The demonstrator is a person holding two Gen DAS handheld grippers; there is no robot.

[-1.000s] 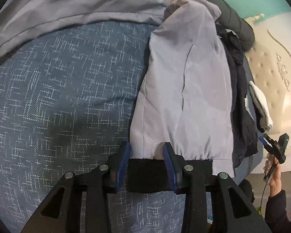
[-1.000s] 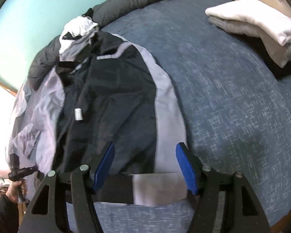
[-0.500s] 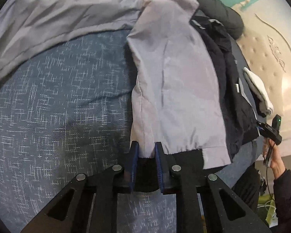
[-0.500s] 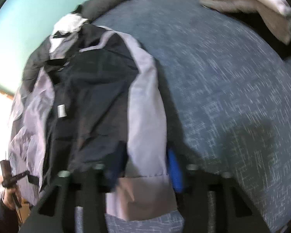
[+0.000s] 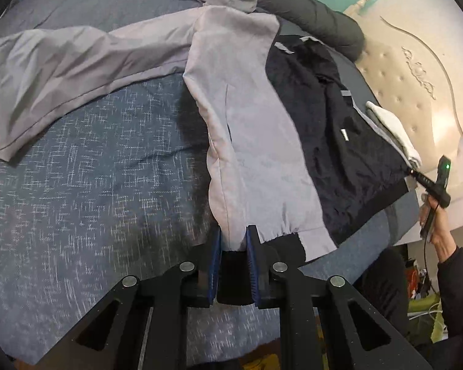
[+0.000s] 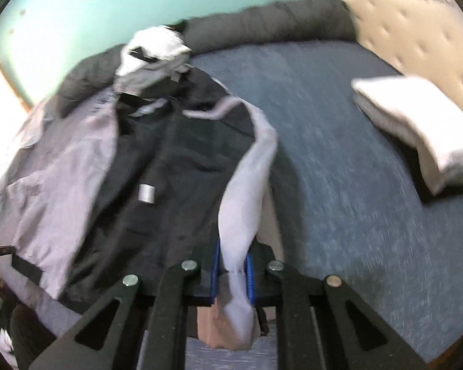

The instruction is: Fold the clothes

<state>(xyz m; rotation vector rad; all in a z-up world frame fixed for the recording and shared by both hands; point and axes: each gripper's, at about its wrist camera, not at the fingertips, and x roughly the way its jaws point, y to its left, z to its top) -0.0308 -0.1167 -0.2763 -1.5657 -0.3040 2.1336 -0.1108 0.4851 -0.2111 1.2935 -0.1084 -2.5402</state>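
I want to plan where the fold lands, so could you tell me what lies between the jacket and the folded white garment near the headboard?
In the right wrist view, only bare blue bedspread separates the jacket from the folded white garment.

Left gripper (image 5: 234, 237): pitched steeply down, blue pads pinched on the jacket hem (image 5: 231, 243) at the near edge of the bed (image 5: 77, 185).

Right gripper (image 6: 233, 260): also angled down, jaws closing, pale hem fabric bunched between the pads.

Right hand (image 5: 432, 219), dark sleeve, grips the handle.
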